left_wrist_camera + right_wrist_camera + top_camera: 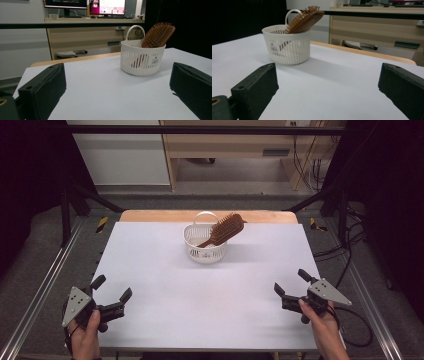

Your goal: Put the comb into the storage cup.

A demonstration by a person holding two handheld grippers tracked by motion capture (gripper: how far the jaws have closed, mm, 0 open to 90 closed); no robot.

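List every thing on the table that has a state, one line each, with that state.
hairbrush: leaning handle-down in the basket, bristle head sticking out over the rim.
basket: upright on the table, handle raised, holding the hairbrush.
left gripper: open, holding nothing, near the table's edge.
right gripper: open, holding nothing, near the table's edge.

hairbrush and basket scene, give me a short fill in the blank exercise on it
1. The hairbrush stands with its handle down inside the white ____.
2. The bristle head of the hairbrush sticks out ____ the basket rim.
3. The left gripper and the right gripper both have their jaws ____.
4. The basket stands on the table toward its ____ edge, away from the person.

Missing words: basket; above; open; far
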